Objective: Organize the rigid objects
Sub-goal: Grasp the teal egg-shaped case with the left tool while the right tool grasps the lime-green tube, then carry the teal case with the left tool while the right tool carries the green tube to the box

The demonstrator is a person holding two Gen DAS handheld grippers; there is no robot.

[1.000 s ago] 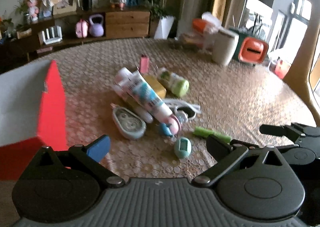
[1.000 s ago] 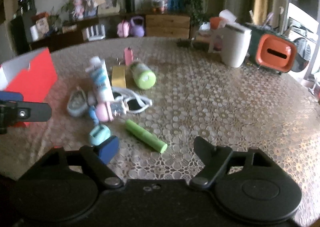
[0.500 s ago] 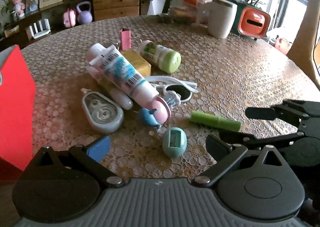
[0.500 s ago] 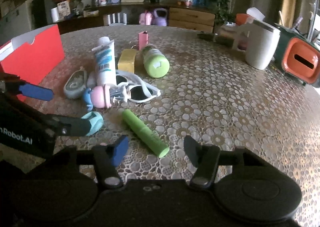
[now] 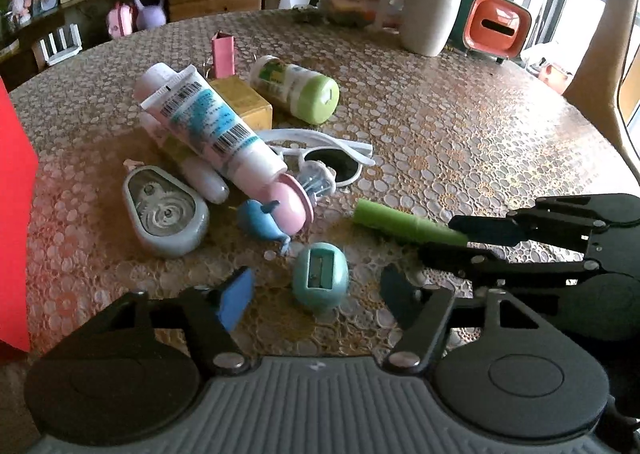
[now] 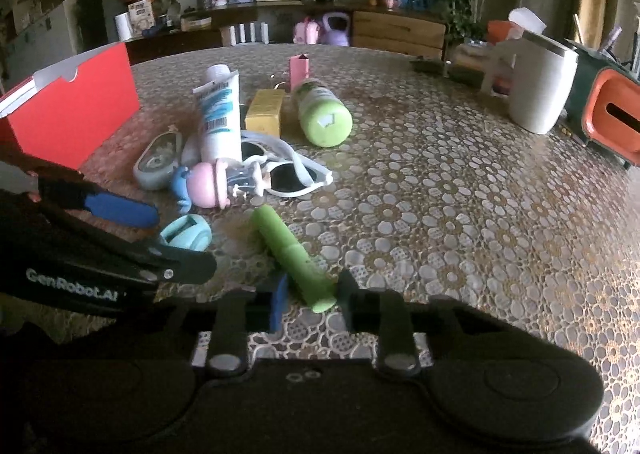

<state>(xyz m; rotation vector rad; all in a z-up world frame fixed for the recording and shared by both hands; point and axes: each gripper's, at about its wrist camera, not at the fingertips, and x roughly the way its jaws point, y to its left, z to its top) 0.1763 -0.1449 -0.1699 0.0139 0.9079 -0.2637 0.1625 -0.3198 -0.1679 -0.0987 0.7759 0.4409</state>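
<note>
Both grippers are now low over the near edge of the clutter; a sec ago they hung higher w/ jaws wide.

L gripper: jaws closing, now about half of the earlier spread. The teal egg-shaped sharpener sits on the table between them, slot side up. A gap shows on both sides, so pads not on it yet.

R gripper: jaws closing, much narrower than before. The near end of the green stick lies between them, flat on the cloth, far end pointing toward the pile. The dark finger looks at or very near its side; the blue pad side is less clear. Can't confirm firm contact, so not calling it gripped.

Rest of pile unmoved vs. earlier views:
- toothpaste tube leaning over the yellow box
- green-capped bottle on its side
- white sunglasses
- grey tape dispenser
- blue whale toy, touching the tube's pink cap

Red box stands open-topped at the L edge, well apart from both targets; prob. the drop spot.

Read: approach done, two-handed pick starting, nothing lifted. Risk: the stick may roll and the sharpener's round shell may squirt out if pinched off-centre.
</note>
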